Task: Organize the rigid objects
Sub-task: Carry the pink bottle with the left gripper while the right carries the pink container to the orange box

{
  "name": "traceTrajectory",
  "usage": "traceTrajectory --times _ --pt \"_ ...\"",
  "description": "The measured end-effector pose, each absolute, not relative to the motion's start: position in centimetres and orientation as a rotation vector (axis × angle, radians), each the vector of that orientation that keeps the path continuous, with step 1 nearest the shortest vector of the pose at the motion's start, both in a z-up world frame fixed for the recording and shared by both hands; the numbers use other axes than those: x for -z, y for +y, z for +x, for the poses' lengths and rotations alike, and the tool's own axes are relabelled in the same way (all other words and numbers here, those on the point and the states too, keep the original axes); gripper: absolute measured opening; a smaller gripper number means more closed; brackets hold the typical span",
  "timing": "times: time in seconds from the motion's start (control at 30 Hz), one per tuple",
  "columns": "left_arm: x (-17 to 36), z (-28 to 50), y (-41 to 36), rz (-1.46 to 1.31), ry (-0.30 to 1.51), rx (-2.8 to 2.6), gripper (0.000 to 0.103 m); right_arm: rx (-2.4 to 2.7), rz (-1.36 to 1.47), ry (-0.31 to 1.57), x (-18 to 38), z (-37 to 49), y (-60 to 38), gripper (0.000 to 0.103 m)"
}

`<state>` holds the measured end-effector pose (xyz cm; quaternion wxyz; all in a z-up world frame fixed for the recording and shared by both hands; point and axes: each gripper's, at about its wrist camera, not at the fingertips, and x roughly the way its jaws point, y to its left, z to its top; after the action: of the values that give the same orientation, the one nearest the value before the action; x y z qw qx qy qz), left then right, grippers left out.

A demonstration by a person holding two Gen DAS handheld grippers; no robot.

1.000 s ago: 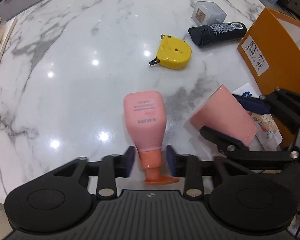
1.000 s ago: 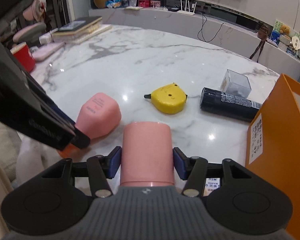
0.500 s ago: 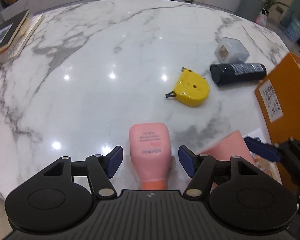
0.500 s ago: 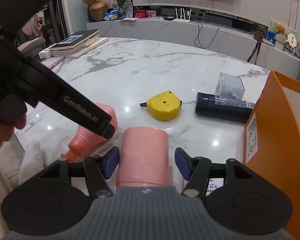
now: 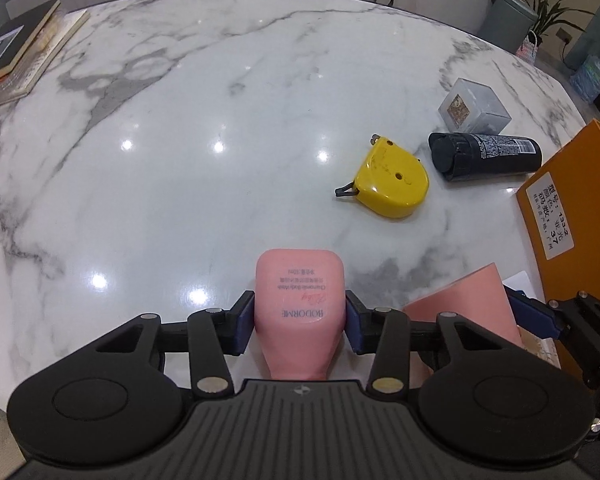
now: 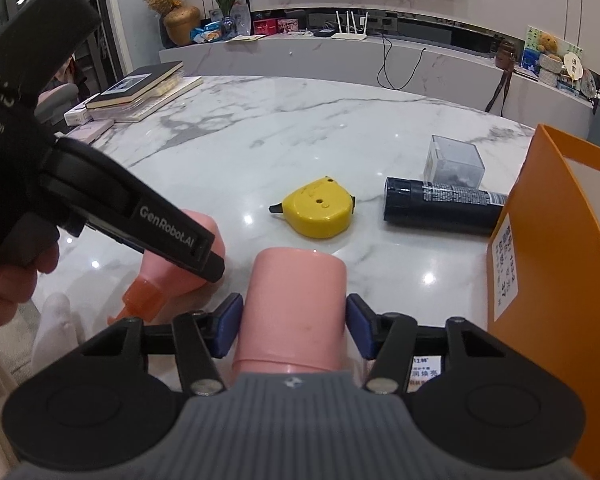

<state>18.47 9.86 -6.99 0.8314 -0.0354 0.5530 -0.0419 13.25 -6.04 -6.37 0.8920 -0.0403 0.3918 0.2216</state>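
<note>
- The left gripper [image 5: 300, 322] has the pink bottle [image 5: 300, 308] between its blue pads. Its jaws are closing, and the pads look like they are touching the bottle's sides.
- The pink bottle lies on the white marble table [image 5: 180, 140], on the near side of the yellow tape measure [image 5: 390, 184], with its orange cap [image 6: 140, 300] pointing off the table's near edge.
- The right gripper [image 6: 294, 326] has the pink cup [image 6: 296, 308] between its pads. The pads look just beside the cup, and I cannot tell if they squeeze it.
- The pink cup is also on the near side of the yellow tape measure, just beside the pink bottle.
- The bottle is smooth and gets thinner near the cap. It could slip out if it is lifted before the squeeze is tight.
- The two grippers are very close. They could bump, and the cup or bottle could fall off the table edge.
- The orange box [image 6: 560, 260] stands to the right of the tape measure. I cannot see what is inside it.
- The little clear box [image 5: 474, 106] sits behind the black bottle [image 5: 486, 156], on the far side of the tape measure. Something small and brownish is in it.
</note>
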Motion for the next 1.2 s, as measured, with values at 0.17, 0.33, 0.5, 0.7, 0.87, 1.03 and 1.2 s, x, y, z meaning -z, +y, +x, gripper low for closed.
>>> traceTrajectory --times 0.17,0.33,0.5,0.7,0.87,1.03,1.2 --pt "6.5 18.2 9.7 -0.066 1.156 0.11 0.049 -0.448 -0.09 0.78 6.0 13.0 -6.1 0.056" --pt "4.0 16.9 8.5 0.01 1.049 0.151 0.049 -0.442 -0.127 0.674 4.4 11.5 -6.2 0.055" --pt "0.6 15.0 7.9 -0.004 0.957 0.161 0.049 -0.412 -0.126 0.599 1.6 9.8 -7.1 0.055" --pt "-3.3 13.3 5.4 -0.087 0.925 0.238 0.049 -0.383 -0.059 0.533 -2.9 7.9 -10.7 0.055" --pt "-6.7 12.9 0.5 -0.087 0.875 0.348 0.049 -0.334 -0.035 0.551 -5.8 7.8 -16.0 0.055" --pt "-7.4 14.4 -6.0 -0.076 0.897 0.447 0.049 -0.273 -0.066 0.637 -7.2 8.9 -22.8 0.055" --pt "-5.2 17.2 -12.7 -0.078 0.97 0.522 0.049 -0.182 -0.139 0.783 -6.4 11.9 -29.2 0.055"
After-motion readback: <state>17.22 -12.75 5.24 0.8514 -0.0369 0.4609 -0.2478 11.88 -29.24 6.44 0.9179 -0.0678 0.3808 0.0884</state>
